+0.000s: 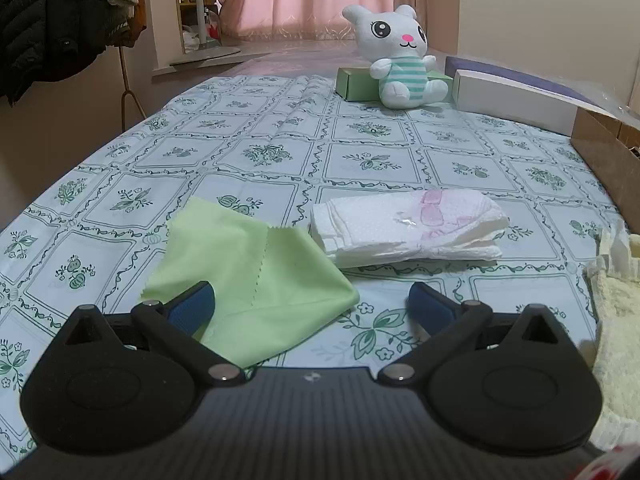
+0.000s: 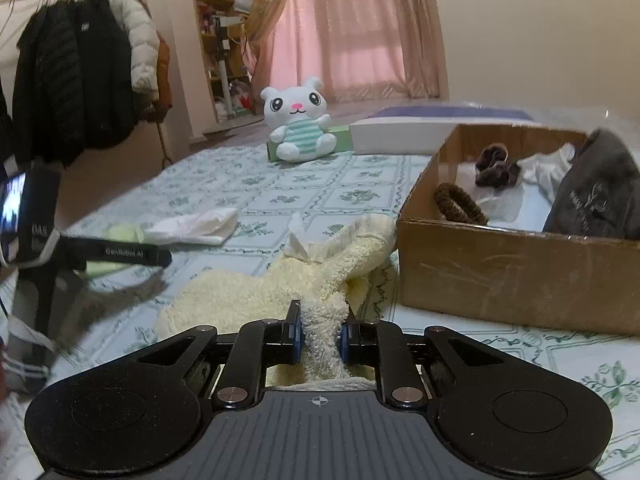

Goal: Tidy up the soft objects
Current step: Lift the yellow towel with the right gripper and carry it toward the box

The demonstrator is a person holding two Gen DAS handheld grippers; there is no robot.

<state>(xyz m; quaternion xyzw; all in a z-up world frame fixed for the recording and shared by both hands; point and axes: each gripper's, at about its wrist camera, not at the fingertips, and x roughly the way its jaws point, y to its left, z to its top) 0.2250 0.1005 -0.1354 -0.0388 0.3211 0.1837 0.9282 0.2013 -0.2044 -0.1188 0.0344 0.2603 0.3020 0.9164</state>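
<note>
Green cloth (image 1: 256, 280): lay between the spread jaws of left gripper (image 1: 310, 300).
Right gripper (image 2: 320, 330): clamped cream towel (image 2: 320, 280).

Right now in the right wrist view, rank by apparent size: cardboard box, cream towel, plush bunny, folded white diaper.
1. cardboard box
2. cream towel, nearer the camera, so unsure
3. plush bunny
4. folded white diaper, close to the bunny

White lettering that seems to read "GenRobot.AI" runs along the black bar (image 2: 134, 254) of the other handheld device, left of the cardboard box (image 2: 516, 276). "DAS" stands on that device's body (image 2: 38, 220); the print on the grey cloth (image 2: 600, 196) inside the box is illegible.
</note>
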